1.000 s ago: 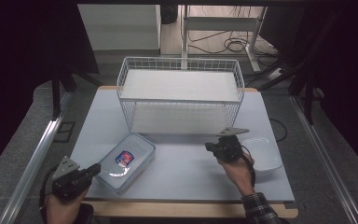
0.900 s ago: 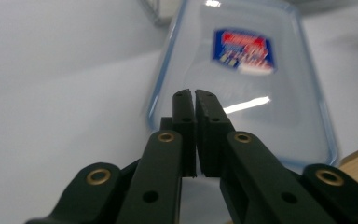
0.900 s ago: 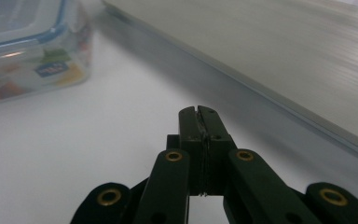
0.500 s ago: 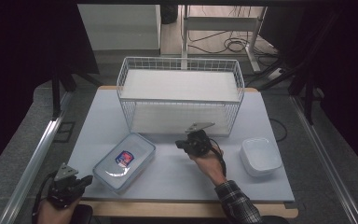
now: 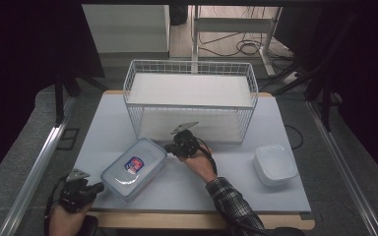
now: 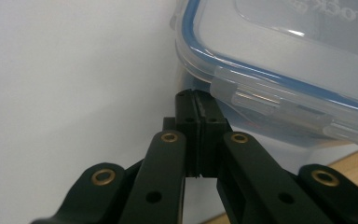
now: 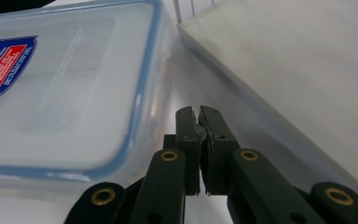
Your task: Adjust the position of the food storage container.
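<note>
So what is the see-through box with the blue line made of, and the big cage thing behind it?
The box looks like clear, glossy plastic: you can see through its lid, light glints on it, and the blue line in the rim is probably a soft seal. The basket looks like thin metal wire coated white, going by its open grid of fine rods.

Probably a lab: floor cables, dark curtains

Raised letters "rock", upside down and cut off at the frame edge, on the clear lid of the plastic box, red and blue sticker on that lid, its print too blurred to read
</note>
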{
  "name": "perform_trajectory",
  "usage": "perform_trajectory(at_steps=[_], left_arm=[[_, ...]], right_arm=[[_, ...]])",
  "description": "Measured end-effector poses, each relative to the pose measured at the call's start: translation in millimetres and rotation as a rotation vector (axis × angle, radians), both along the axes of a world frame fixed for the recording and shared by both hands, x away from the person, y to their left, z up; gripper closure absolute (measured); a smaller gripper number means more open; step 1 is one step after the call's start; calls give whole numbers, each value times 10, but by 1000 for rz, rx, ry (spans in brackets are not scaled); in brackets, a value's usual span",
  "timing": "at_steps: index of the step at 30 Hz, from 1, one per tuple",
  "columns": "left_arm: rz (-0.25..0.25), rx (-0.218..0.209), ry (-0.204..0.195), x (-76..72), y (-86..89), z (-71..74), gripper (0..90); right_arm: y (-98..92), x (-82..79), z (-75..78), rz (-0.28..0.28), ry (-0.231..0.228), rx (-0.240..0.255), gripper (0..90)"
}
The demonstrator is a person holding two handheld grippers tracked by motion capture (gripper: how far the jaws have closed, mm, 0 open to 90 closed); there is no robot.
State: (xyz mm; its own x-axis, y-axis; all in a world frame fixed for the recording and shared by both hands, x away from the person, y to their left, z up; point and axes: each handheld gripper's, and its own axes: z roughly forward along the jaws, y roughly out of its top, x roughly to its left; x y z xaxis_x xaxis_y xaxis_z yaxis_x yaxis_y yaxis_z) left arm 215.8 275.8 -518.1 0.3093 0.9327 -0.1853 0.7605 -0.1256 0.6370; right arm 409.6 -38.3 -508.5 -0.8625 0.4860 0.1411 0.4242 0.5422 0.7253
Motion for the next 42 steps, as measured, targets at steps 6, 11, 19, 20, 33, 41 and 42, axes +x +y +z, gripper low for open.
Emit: perform_trajectory(at_steps=[6,11,19,20,33,41,42], left_arm=[[-10,-13,5,118,-57,-21,896],[-35,-6,16,233,-167,-41,895],[-82,-12,29,467,-356,-41,895],[-90,-12,32,494,-382,-39,895],[-223,-26,45,919,-835,-33,893],[-286,-25,43,1052,-1070,-38,895],[-290,-28,43,1060,-1089,-38,895]], right_arm=[[-73,-30,-27,-8,29,-20,887],[-256,-136,-7,-17,45,-30,887],[-578,-317,23,-42,67,-40,887],[-638,-347,24,-53,72,-39,887],[-1228,-652,88,-195,96,-49,883],[-1499,-906,114,-250,84,-63,882],[-1499,-906,114,-250,84,-63,882]])
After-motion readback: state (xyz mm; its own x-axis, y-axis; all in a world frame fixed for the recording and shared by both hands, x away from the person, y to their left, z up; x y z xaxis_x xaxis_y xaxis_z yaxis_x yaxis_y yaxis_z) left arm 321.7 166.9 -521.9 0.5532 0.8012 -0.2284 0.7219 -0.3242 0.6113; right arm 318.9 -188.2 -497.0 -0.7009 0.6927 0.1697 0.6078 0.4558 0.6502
